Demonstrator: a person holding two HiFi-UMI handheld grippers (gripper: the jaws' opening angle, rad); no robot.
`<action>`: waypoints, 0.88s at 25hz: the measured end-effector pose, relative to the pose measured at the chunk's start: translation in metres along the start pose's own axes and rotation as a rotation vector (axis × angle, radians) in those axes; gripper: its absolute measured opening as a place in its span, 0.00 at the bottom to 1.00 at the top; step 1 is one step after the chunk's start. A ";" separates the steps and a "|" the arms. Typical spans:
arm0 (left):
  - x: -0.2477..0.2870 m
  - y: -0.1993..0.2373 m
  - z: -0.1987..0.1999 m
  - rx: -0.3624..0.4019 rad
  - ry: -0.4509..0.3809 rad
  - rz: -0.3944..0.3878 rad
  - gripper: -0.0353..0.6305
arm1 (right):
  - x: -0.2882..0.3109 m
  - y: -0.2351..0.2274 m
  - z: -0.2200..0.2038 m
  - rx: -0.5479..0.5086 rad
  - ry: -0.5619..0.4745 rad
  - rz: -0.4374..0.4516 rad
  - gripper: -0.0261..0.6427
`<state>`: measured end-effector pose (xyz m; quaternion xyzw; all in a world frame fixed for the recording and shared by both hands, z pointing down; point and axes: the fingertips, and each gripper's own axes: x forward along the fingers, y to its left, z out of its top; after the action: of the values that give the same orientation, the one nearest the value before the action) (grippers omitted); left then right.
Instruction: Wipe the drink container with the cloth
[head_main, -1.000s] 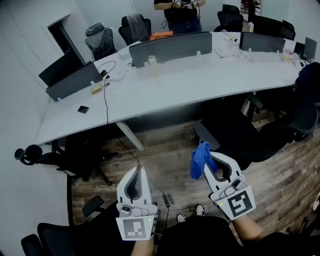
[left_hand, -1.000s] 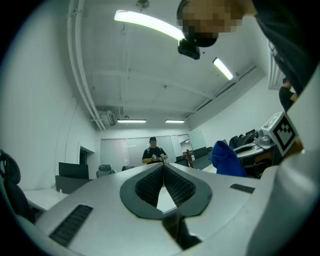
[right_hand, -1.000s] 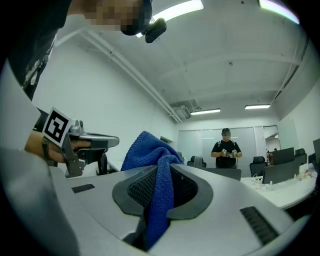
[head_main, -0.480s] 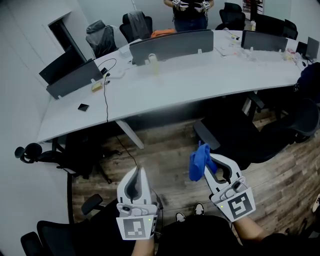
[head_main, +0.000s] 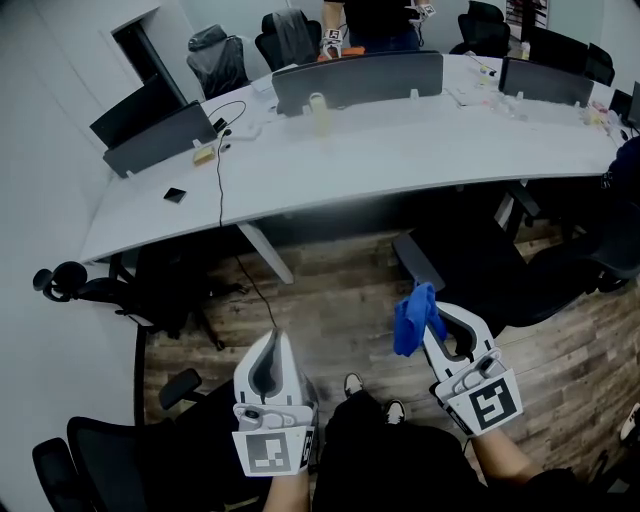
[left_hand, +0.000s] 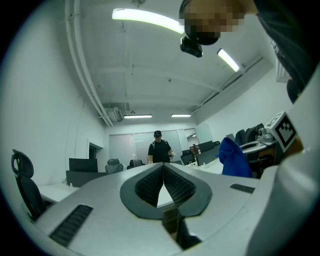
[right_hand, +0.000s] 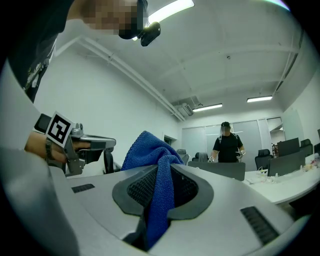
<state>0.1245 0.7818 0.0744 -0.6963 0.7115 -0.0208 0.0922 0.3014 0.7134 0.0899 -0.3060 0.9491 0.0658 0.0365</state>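
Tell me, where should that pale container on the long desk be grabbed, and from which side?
Probably round its body, from the near desk edge. The container looks upright with bare desk in front, while a grey divider blocks the far side. The left gripper, shut and empty, would take it; the right gripper holds the cloth.

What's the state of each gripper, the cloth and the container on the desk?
Left gripper: shut, empty.
Right gripper: shut on the cloth.
Cloth: bunched, pinched between the right jaws, sticking out past the tips.
Container: upright on the desk, untouched, far from both grippers.
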 end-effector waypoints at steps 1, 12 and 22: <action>0.001 0.003 0.000 0.004 -0.003 0.005 0.06 | 0.001 -0.001 -0.002 0.005 0.011 0.001 0.11; 0.051 0.006 -0.005 0.011 -0.040 -0.050 0.06 | 0.019 -0.027 -0.026 0.013 0.088 -0.050 0.11; 0.106 0.038 -0.021 0.005 -0.033 -0.052 0.06 | 0.091 -0.049 -0.032 -0.016 0.069 -0.018 0.11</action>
<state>0.0826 0.6753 0.0779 -0.7145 0.6915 -0.0135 0.1051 0.2557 0.6167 0.1060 -0.3171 0.9463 0.0626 0.0018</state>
